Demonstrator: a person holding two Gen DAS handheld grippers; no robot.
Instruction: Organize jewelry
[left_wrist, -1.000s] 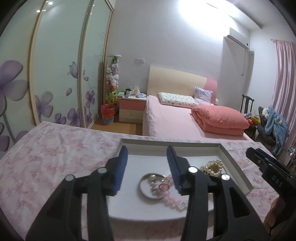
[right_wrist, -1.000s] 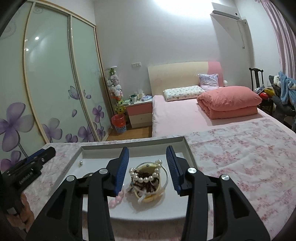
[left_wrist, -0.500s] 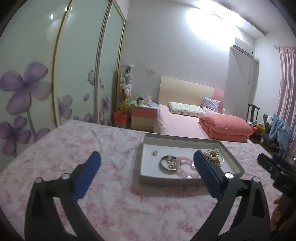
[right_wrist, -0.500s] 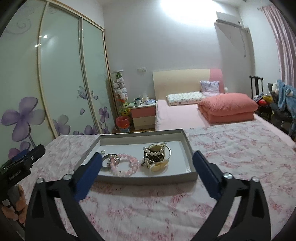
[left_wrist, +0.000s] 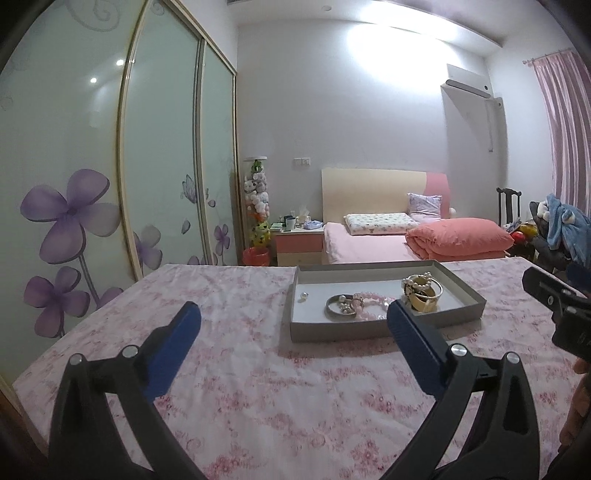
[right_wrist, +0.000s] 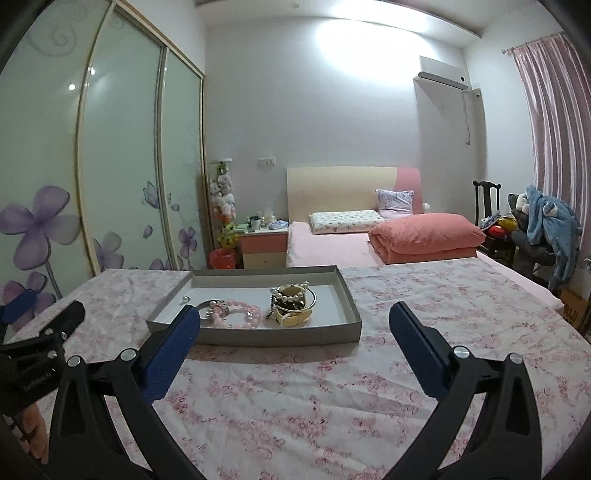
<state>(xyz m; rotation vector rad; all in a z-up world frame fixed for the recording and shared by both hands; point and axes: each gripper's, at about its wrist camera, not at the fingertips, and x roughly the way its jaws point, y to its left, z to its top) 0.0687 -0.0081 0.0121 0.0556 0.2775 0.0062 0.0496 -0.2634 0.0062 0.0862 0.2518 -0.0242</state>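
Observation:
A shallow grey tray (left_wrist: 384, 328) (right_wrist: 258, 334) sits on a table with a pink floral cloth. It holds a pink bead bracelet (left_wrist: 369, 301) (right_wrist: 242, 314), a silver bangle (left_wrist: 334, 306) (right_wrist: 207, 306), a pearl-and-gold bangle pile (left_wrist: 421, 291) (right_wrist: 293, 301) and a small earring (left_wrist: 303, 295) (right_wrist: 185, 298). My left gripper (left_wrist: 293, 321) is open and empty, held back from the tray's near left side. My right gripper (right_wrist: 295, 321) is open and empty, held back from the tray's near edge.
The floral cloth (right_wrist: 332, 387) covers the table in front of the tray. Behind it stand a pink bed (right_wrist: 369, 243), a nightstand (right_wrist: 262, 251) and a sliding wardrobe (left_wrist: 92, 184). A chair with blue clothing (right_wrist: 546, 229) is at the right.
Both grippers have pulled back from over the tray and opened wide. The jewelry stays in the tray.

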